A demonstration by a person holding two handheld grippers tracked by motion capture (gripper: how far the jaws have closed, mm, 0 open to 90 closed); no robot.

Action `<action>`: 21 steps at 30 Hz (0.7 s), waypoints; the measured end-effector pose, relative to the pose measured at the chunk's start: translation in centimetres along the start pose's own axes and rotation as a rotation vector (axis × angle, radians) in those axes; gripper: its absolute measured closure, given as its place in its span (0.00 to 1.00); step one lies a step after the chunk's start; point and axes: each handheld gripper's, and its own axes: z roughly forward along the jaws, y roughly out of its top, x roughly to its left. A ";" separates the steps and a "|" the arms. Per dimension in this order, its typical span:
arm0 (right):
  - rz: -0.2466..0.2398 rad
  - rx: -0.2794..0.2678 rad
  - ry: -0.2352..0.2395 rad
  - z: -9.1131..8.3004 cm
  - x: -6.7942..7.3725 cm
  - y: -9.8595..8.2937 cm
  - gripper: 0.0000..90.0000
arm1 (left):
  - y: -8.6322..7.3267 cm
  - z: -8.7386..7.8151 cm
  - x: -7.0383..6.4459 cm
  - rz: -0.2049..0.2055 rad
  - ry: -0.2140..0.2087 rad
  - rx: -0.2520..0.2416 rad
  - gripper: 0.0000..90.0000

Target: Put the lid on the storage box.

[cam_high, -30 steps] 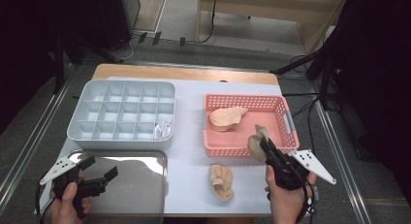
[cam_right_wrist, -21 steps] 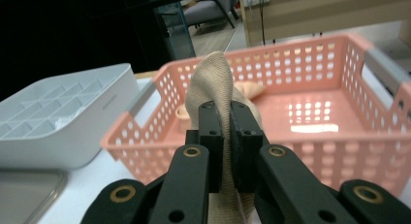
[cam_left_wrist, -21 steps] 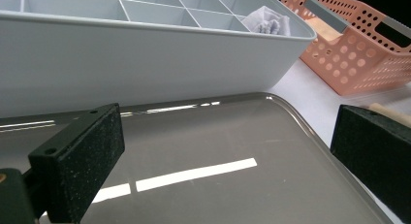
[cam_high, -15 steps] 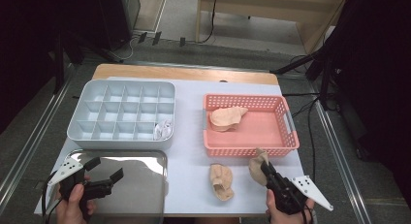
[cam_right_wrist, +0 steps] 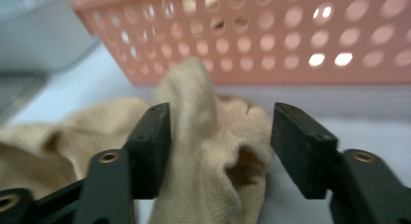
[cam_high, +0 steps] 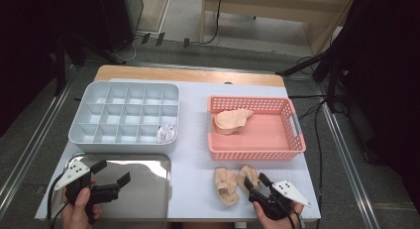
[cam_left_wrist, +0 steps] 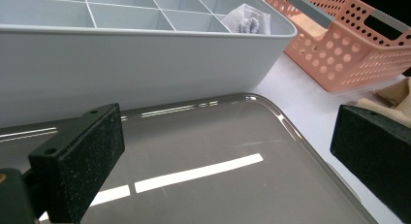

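While one beige sock (cam_high: 232, 121) waits in the pink basket (cam_high: 296, 125), two socks (cam_high: 226, 185) lie on the counter (cam_high: 193, 164). Right hand-held gripper (cam_high: 258, 186) sits spread around one; left hand-held gripper (cam_high: 111, 173) hovers, jaws apart, empty.

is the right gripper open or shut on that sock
Open. In the right gripper view the right gripper has its jaws apart, the beige sock between them with a gap beside one jaw.
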 end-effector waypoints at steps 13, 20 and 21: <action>-0.053 0.011 -0.088 -1.0 -1.2 0.7 0.87 | 0.1 1.1 -1.9 0.028 -0.027 0.026 0.00; 0.024 -0.024 -0.213 -2.5 -5.0 0.7 0.86 | 0.2 1.7 -3.8 0.025 -0.066 0.021 0.00; 0.032 -0.027 -0.206 -2.5 -5.3 0.6 0.79 | 0.2 1.9 -4.1 0.031 -0.070 0.026 0.00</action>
